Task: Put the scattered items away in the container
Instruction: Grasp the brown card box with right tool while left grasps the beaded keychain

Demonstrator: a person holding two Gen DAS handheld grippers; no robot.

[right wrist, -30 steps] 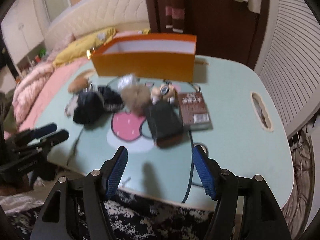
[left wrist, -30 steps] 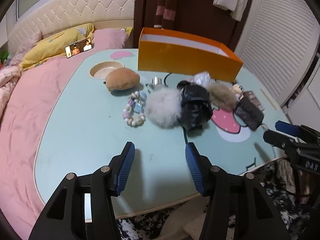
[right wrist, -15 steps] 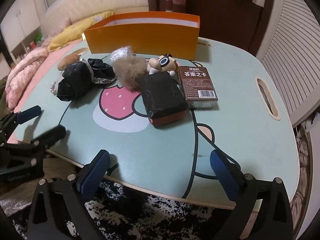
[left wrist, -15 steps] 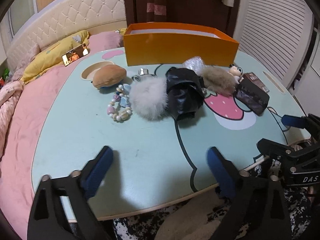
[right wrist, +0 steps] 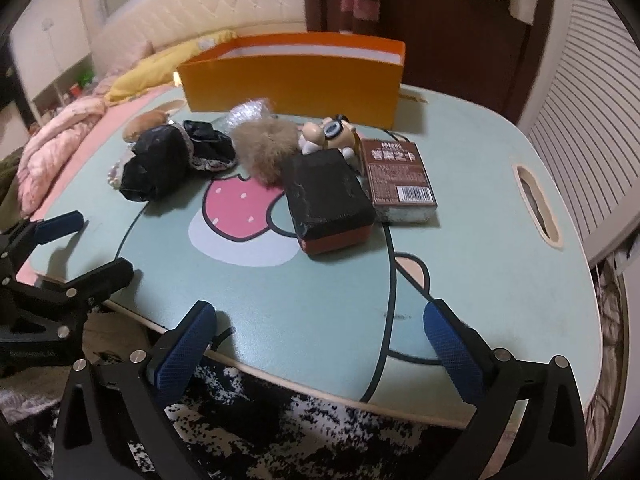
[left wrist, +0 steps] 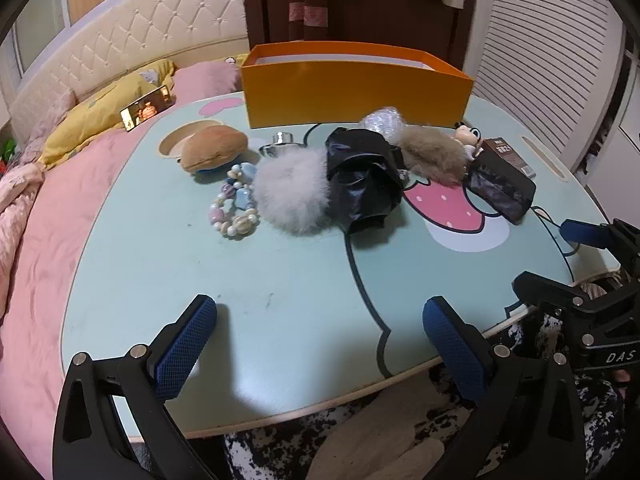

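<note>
An orange box stands at the far side of the pale green table. In front of it lie a bread-shaped plush, a bead bracelet, a white pompom, a black crumpled bag, a brown pompom, a small figurine, a dark pouch and a brown card box. My left gripper hangs open over the near table edge, holding nothing. My right gripper is open too, empty, near the front edge.
A pink bed with a yellow pillow and a phone lies left of the table. A slot handle cuts the table's right side. A black-and-white rug covers the floor below.
Both grippers' jaws have spread from half closed to fully wide. The views have shifted slightly; nothing on the table has moved.
</note>
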